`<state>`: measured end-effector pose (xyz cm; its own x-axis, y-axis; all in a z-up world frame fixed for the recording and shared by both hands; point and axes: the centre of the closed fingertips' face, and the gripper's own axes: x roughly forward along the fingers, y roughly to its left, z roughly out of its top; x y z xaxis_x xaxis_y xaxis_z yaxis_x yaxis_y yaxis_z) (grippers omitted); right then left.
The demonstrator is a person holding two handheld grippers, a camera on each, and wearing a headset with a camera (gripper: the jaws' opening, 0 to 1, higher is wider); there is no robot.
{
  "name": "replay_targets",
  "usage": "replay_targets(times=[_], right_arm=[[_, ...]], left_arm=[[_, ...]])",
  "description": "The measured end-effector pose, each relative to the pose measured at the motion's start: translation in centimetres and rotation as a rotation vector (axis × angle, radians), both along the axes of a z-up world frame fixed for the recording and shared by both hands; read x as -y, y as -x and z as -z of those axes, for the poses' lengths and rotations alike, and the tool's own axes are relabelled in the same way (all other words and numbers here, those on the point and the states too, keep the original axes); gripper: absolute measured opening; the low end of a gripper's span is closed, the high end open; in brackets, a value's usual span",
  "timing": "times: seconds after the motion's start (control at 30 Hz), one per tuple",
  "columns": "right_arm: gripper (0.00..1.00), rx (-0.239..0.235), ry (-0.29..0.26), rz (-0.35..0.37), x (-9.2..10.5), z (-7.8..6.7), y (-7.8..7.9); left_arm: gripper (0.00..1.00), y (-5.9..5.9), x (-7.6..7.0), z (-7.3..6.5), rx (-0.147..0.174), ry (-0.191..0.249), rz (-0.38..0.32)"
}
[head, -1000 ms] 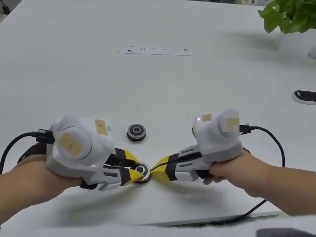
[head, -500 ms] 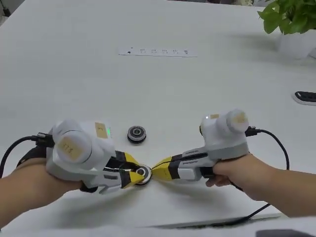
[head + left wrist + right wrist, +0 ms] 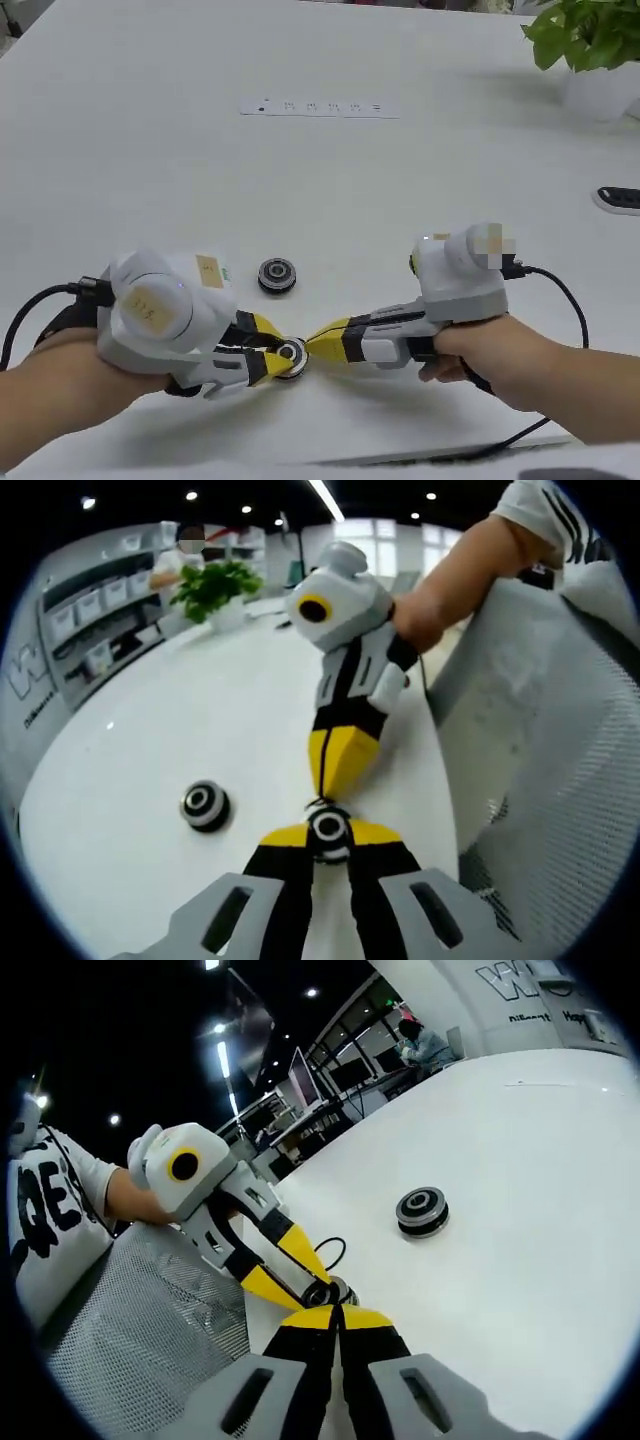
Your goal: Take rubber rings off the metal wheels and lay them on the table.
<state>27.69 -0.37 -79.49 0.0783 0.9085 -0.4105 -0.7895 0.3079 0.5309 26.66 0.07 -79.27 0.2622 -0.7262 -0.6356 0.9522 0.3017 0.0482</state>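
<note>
White surface point(image 3: 330, 180) | my left hand-held gripper point(image 3: 280, 356) clamps metal wheel point(image 3: 291, 352) | my right hand-held gripper point(image 3: 312, 348) closed narrow at wheel's rim | step, judged: stripping rubber ring point(image 3: 312, 830) | next: pull ring clear of wheel.

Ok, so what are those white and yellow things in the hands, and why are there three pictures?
They are hand-held grabbers, and a person holds one in each hand. The big picture comes from a camera on the person's head, looking down at the white table. The two round pictures come from little cameras riding on the grabbers. The left gripper holds a small metal wheel between its yellow fingers. The right gripper has its fingers pinched together at that wheel's edge. A second wheel lies on the table, with a power strip and a plant further away.
</note>
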Motion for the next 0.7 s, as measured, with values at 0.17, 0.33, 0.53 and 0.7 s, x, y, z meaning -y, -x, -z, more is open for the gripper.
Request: replay_targets(times=[0.17, 0.33, 0.53, 0.7], right_arm=[[0.0, 0.002, 0.0, -0.009, -0.14, -0.17, 0.18], [0.0, 0.006, -0.001, -0.022, -0.37, -0.29, 0.38], [0.0, 0.011, 0.0, -0.044, -0.76, -0.36, 0.79], [0.0, 0.019, -0.001, -0.053, -0.89, -0.35, 0.83]], left_arm=[[0.12, 0.07, 0.06, -0.04, 0.006, -0.01, 0.002], [0.12, 0.04, 0.03, -0.04, 0.005, -0.015, -0.001], [0.12, 0.23, 0.18, -0.11, 0.005, -0.015, 0.005], [0.12, 0.35, 0.3, -0.22, 0.006, -0.016, 0.005]])
